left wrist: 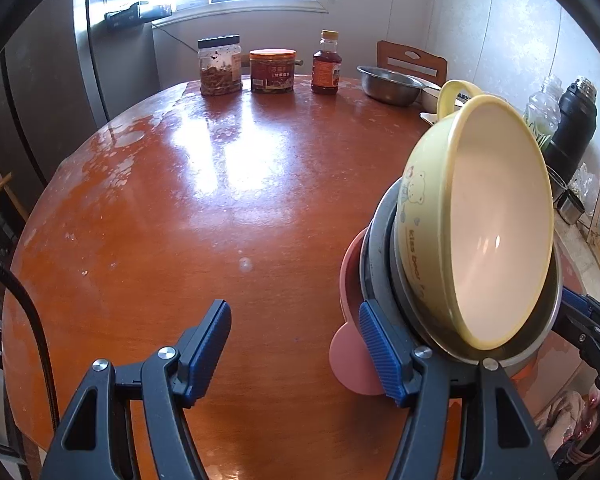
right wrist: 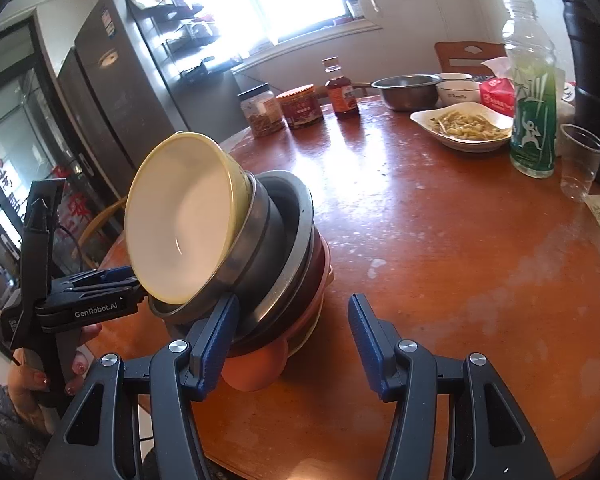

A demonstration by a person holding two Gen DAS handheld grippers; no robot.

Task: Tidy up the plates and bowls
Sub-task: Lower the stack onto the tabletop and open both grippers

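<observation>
A stack of nested bowls is tipped on its side over the round wooden table (left wrist: 180, 220), mouths facing me. A yellow bear-print bowl with a cream inside (left wrist: 500, 220) (right wrist: 180, 224) lies innermost. Around it sit steel bowls (left wrist: 376, 248) (right wrist: 276, 240), then a pink bowl (left wrist: 350, 280) (right wrist: 322, 300). The stack lies between my two grippers, outside both pairs of jaws. My left gripper (left wrist: 292, 312) (right wrist: 136, 284) is open and empty, its right finger against the stack. My right gripper (right wrist: 293, 300) (left wrist: 572, 300) is open and empty too, its left finger against the stack's other side.
Two jars (left wrist: 220, 66) (left wrist: 272, 70) and a sauce bottle (left wrist: 326, 64) stand at the table's far edge, next to a steel bowl (right wrist: 406, 90). Also there: a white dish of food (right wrist: 464, 126), a green bottle (right wrist: 534, 112), a plastic cup (right wrist: 580, 160), a black flask (left wrist: 572, 128).
</observation>
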